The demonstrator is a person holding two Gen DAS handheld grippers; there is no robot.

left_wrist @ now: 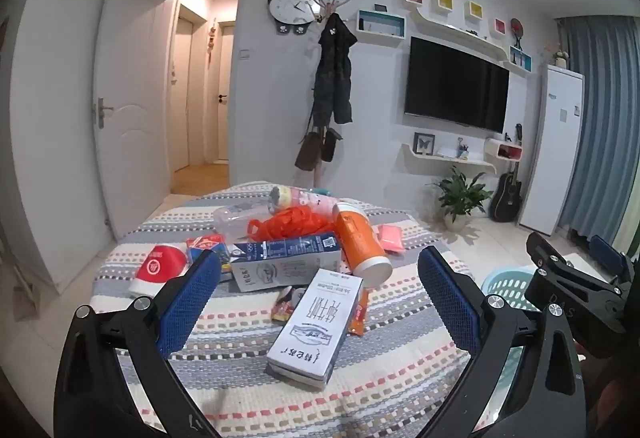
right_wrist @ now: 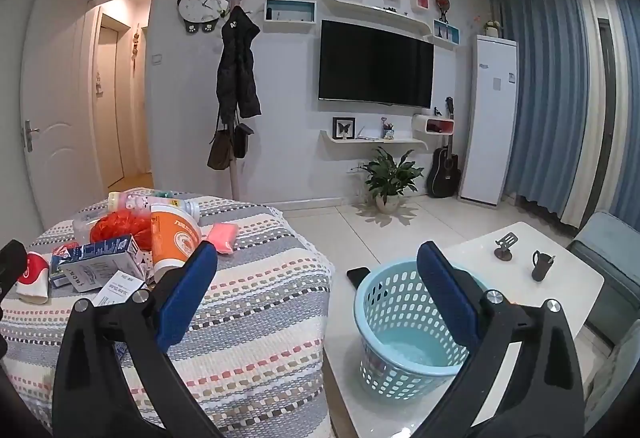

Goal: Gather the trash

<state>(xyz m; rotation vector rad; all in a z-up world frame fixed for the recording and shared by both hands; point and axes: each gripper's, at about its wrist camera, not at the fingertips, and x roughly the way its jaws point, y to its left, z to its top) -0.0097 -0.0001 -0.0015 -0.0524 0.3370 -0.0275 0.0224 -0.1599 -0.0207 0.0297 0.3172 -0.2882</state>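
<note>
The left gripper hangs with its jaws spread wide and nothing between the blue pads; it tilts a little down over the striped cover. Just beyond its tips lies a white carton, its near end toward the claw, with bare cover on all sides but the far one. Past that the trash crowds together: a second carton on its side, an orange tub leaning on it, a red-and-white cup to the left, an orange bag and a clear bottle farther back, and a pink packet near the right edge of the cover. The heap sits toward the far end; the near stretch of cover is open.

The right gripper is likewise released, holding nothing, and hovers off the right edge of the cover, where the cloth drops toward the floor. Between its fingers, lower down, stands the blue basket, with nothing visible inside it. The basket rests on a white table, near its left edge; a phone lies just behind the basket. Two small dark ornaments stand well apart from it on the far right. Beyond, the tiled floor runs open to the far wall.
</note>
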